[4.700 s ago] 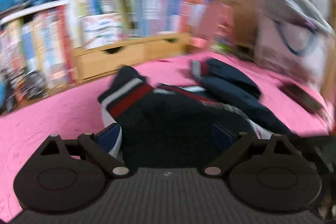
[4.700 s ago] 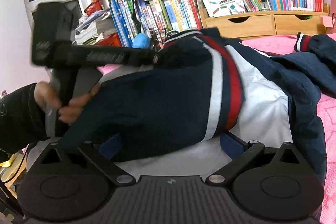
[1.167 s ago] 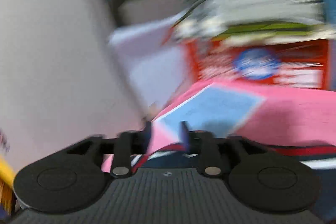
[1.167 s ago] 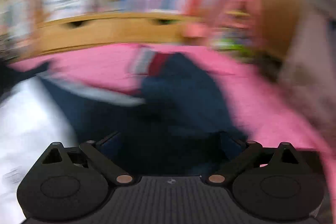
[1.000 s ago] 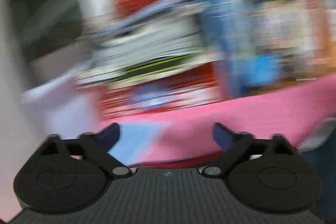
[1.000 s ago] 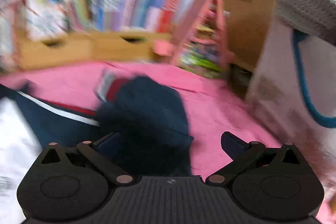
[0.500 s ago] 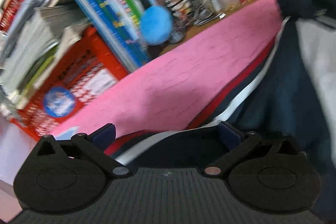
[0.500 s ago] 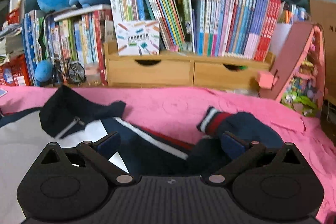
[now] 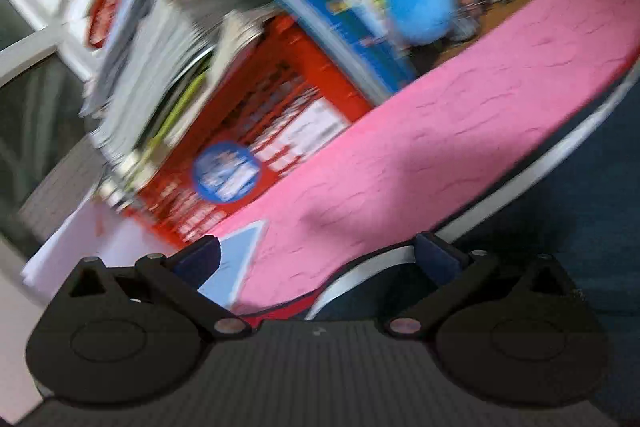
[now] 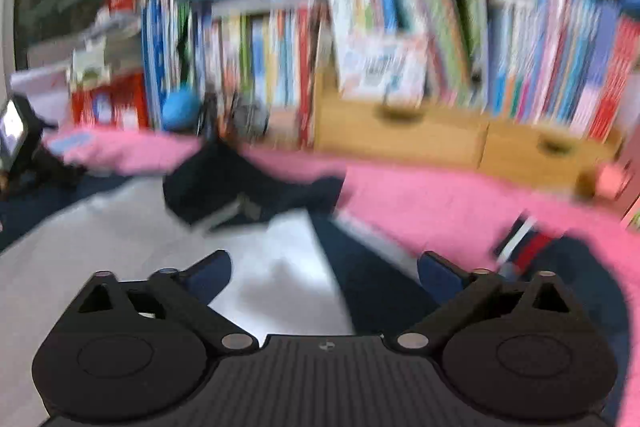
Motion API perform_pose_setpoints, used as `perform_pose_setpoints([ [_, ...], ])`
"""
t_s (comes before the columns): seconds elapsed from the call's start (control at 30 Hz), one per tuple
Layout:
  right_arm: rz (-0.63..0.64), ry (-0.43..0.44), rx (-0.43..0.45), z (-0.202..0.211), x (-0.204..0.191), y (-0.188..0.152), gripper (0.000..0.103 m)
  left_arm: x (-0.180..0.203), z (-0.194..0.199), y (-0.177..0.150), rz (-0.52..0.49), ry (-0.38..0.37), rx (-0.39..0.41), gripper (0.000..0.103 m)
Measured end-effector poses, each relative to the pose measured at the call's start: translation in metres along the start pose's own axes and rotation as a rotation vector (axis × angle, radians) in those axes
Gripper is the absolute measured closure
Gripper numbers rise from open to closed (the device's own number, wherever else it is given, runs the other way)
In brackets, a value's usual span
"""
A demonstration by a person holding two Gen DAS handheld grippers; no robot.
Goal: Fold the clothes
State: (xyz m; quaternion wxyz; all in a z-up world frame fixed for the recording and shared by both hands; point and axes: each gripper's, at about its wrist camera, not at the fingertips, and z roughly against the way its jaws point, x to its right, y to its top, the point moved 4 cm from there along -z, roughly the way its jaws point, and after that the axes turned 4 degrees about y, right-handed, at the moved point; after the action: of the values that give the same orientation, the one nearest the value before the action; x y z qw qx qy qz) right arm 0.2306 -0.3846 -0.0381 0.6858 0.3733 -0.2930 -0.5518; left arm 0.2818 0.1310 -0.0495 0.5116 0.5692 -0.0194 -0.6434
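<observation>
A navy jacket with white and red stripes lies spread on the pink cloth. In the left wrist view its striped hem (image 9: 520, 179) runs along the lower right, and my left gripper (image 9: 316, 259) hovers open over that edge with nothing between its fingers. In the right wrist view the jacket's white lining (image 10: 140, 239) faces up, the dark collar (image 10: 224, 183) sits at the far side and a striped cuff (image 10: 524, 239) lies to the right. My right gripper (image 10: 324, 271) is open just above the lining. Both views are blurred.
Books (image 10: 440, 39) and wooden drawers (image 10: 440, 139) line the back of the pink cloth (image 10: 420, 195). A red crate (image 9: 256, 131) with stacked papers stands at the left end. A blue plush ball (image 9: 420, 3) sits by the books. The other handheld gripper (image 10: 16, 135) shows at the far left.
Both grippers let go of the jacket, which now lies spread with its lining up. The left gripper has swung left toward the crate end; the right view has panned left.
</observation>
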Motion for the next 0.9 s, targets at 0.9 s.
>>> perform_pose_setpoints([
  [0.9,0.143,0.309,-0.102,-0.094,-0.029,0.017,0.000,0.096,0.084,0.086,0.007,-0.912,0.258,0.000],
])
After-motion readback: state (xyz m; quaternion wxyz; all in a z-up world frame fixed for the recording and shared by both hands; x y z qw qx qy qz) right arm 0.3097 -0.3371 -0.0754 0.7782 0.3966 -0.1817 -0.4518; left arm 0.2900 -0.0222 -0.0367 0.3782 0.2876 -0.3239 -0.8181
